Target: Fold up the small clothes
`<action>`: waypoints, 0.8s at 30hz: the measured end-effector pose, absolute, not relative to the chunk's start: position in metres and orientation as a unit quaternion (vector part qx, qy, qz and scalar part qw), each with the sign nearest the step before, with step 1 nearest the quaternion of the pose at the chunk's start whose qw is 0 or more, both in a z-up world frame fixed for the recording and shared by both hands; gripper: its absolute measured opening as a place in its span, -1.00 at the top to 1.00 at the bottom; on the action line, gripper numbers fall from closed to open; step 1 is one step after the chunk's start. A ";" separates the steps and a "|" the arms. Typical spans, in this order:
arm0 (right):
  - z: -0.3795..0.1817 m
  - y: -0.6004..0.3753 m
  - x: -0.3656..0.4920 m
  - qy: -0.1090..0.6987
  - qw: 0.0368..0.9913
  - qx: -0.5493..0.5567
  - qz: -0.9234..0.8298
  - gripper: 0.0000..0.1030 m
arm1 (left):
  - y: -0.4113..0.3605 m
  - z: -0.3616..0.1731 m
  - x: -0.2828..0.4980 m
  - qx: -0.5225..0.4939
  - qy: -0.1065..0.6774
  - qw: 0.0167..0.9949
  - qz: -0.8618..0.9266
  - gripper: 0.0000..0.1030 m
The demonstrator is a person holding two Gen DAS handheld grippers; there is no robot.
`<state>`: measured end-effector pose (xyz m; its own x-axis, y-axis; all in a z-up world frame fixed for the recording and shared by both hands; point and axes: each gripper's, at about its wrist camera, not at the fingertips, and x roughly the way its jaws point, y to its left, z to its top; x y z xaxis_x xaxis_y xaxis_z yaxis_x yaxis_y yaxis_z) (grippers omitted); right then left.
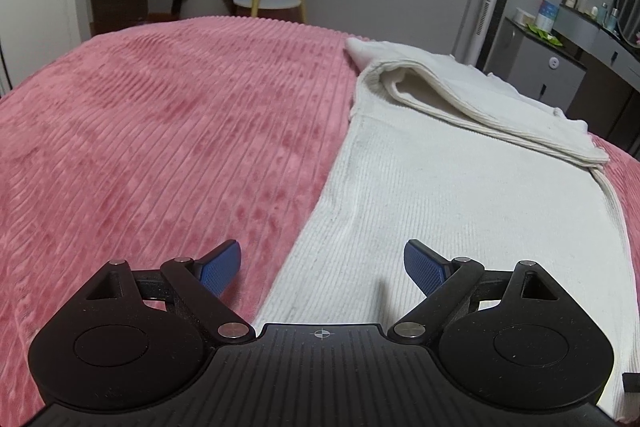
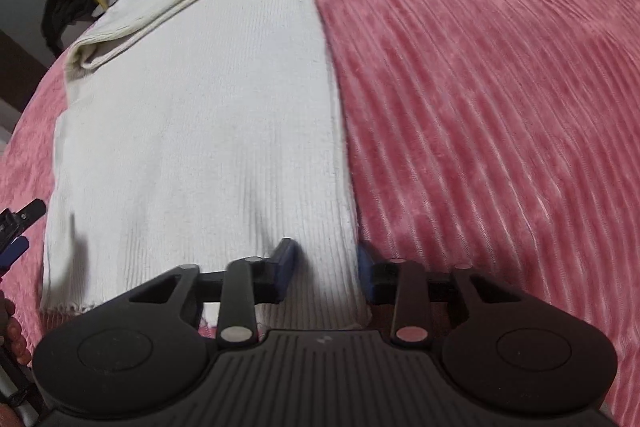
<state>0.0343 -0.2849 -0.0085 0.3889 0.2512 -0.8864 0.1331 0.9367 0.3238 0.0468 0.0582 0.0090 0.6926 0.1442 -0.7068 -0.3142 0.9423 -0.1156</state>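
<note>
Pink bedspread (image 1: 160, 127); white sweater (image 1: 460, 195) hem partly hidden; left claw (image 1: 322, 259) spread; right claw (image 2: 326, 259) blurred, gapped astride sweater edge.

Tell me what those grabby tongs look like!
Both tongs are black plastic. The left tongs have two round black discs at the bottom, silver rivets on the hinged bars, and blue dotted pads at the tips. A ridged black plate between the discs has a little white crosshair mark. The right tongs look the same, with dark blue pads.
</note>
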 end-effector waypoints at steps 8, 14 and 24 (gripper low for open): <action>-0.005 -0.282 0.035 0.548 0.811 0.198 0.057 0.73 | 0.050 0.012 0.044 -0.101 0.371 0.917 0.106 -0.80; -0.002 -0.276 0.043 0.555 0.808 0.182 0.081 0.84 | 0.052 0.024 0.036 -0.130 0.371 0.916 0.075 -0.80; 0.032 -0.290 0.102 0.485 0.786 0.359 0.132 0.86 | 0.048 0.057 0.032 -0.092 0.344 0.934 -0.008 -0.82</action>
<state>0.1018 -0.2901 0.0323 0.4945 0.5567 -0.6675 0.1404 0.7067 0.6934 0.0316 0.0480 0.0572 0.7626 -0.0784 -0.6421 -0.0479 0.9831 -0.1770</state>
